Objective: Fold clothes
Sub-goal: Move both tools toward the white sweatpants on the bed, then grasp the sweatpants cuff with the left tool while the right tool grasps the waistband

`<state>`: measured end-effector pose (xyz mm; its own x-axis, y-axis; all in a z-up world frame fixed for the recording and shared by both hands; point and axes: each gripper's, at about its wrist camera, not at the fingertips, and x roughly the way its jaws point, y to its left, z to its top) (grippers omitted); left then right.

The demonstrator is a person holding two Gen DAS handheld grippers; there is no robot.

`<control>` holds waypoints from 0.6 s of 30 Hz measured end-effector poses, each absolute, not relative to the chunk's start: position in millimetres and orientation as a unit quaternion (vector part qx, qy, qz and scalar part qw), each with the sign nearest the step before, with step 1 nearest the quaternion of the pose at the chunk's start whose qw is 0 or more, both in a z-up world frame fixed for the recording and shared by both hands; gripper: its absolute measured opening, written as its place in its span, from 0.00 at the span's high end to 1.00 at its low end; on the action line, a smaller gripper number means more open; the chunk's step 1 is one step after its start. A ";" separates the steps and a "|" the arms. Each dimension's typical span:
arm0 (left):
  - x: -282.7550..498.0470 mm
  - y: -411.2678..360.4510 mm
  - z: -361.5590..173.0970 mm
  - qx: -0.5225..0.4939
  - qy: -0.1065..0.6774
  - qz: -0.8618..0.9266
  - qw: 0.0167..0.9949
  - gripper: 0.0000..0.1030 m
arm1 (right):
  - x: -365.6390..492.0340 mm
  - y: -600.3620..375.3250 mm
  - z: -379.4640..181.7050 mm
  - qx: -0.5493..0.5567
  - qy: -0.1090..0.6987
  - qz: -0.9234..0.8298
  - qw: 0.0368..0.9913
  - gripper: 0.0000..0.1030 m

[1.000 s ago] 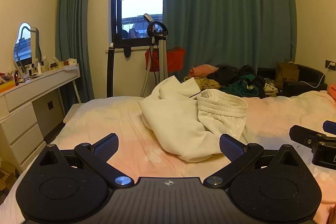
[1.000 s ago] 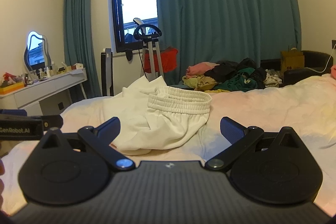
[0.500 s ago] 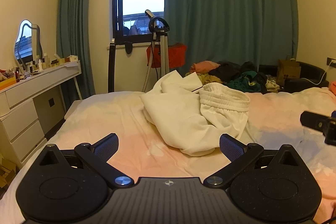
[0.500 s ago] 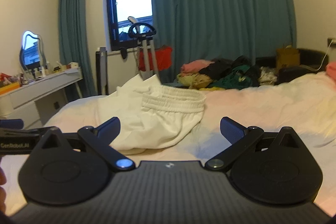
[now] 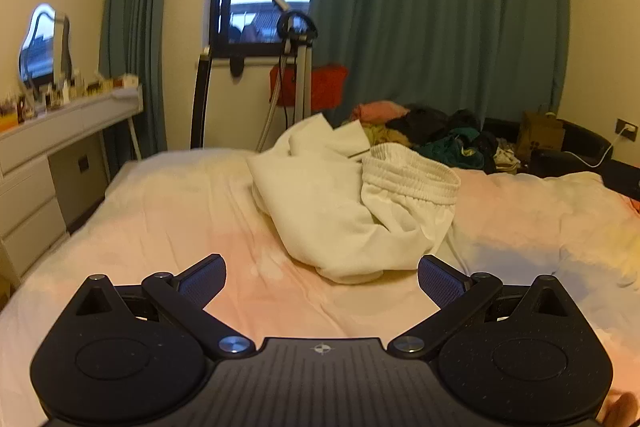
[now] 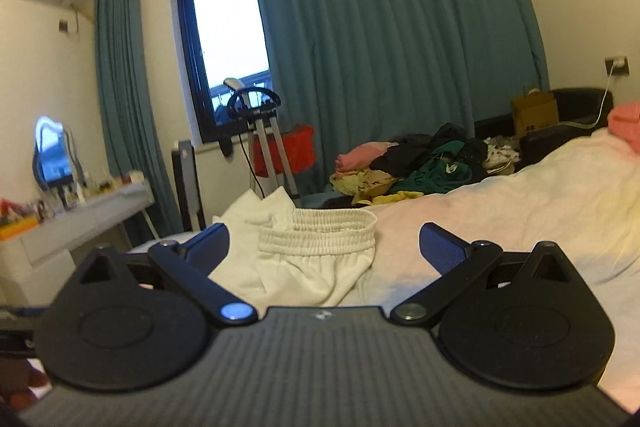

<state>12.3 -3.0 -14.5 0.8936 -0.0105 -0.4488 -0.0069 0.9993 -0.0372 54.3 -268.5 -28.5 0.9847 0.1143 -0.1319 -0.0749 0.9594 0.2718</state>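
A crumpled pair of white trousers (image 5: 344, 211) with an elastic waistband (image 5: 412, 179) lies in a heap on the pale pink bed (image 5: 168, 219). My left gripper (image 5: 322, 277) is open and empty, just short of the heap's near edge. In the right wrist view the same trousers (image 6: 316, 255) lie right in front of my right gripper (image 6: 324, 247), which is open, empty and tilted upward, with the waistband (image 6: 320, 231) between its fingers.
A pile of mixed clothes (image 5: 436, 135) lies beyond the bed's far side, also in the right wrist view (image 6: 420, 163). A white dresser with a mirror (image 5: 44, 147) stands left. A garment steamer stand (image 5: 296, 75) is by the window. A pink item (image 6: 626, 123) lies far right.
Both grippers have moved forward toward the trousers. The right gripper has tilted upward and come close over the waistband. It has left the left wrist view's right edge.
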 end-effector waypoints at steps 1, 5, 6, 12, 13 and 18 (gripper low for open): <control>15.0 -3.8 -14.1 -0.024 0.237 0.001 0.971 0.00 | 56.7 -272.1 -29.6 0.146 0.071 0.057 0.985 0.00; 31.4 -9.2 -9.9 -0.036 0.260 -0.001 0.965 0.00 | 62.6 -278.2 -30.3 0.160 0.069 0.108 0.979 0.00; 37.4 -12.1 -9.1 -0.039 0.267 -0.005 0.963 0.00 | 62.8 -276.9 -28.6 0.150 0.067 0.111 0.980 0.01; 83.8 -27.0 -12.0 -0.058 0.300 -0.025 0.952 0.01 | 63.5 -277.0 -22.3 0.117 0.057 0.108 0.986 0.05; 94.7 -28.0 -14.1 -0.061 0.304 -0.026 0.950 0.01 | 64.2 -280.0 -23.4 0.124 0.060 0.110 0.984 0.12; 158.8 -25.9 -29.6 -0.089 0.321 -0.036 0.942 0.03 | 75.0 -285.8 -37.5 0.143 0.105 0.111 0.978 0.60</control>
